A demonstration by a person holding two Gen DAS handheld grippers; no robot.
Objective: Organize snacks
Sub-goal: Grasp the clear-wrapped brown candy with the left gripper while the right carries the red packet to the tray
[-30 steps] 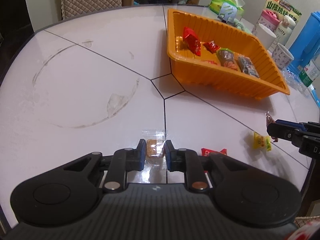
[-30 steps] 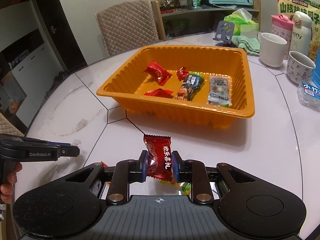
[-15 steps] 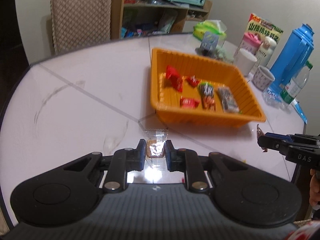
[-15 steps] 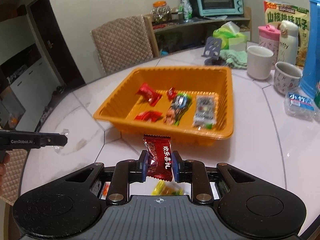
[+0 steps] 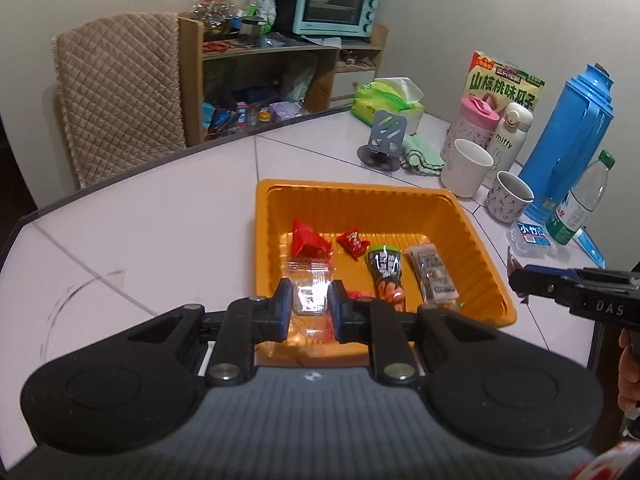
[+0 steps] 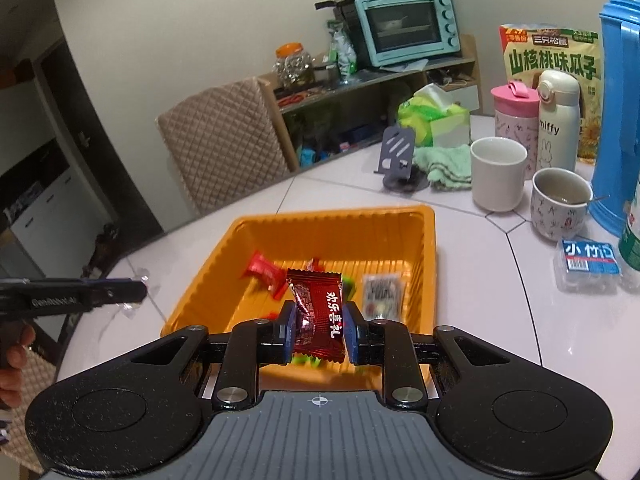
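Dim indoor light, strong fisheye bending at the edges, motion blur inside the orange tray (image 6: 430, 264).

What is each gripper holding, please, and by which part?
The left gripper pinches a clear-wrapped snack across its middle; the right gripper pinches a red candy at its lower half.

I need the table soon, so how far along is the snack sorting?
Partly done: the orange tray already holds several wrapped snacks, including a red packet. In hand: the left gripper grips a clear-wrapped snack, and the right gripper grips a dark red candy, both at the tray's near edge. Left: releasing both. A green-yellow wrapper shows blurred below the candy; whether it is in the tray is unclear.
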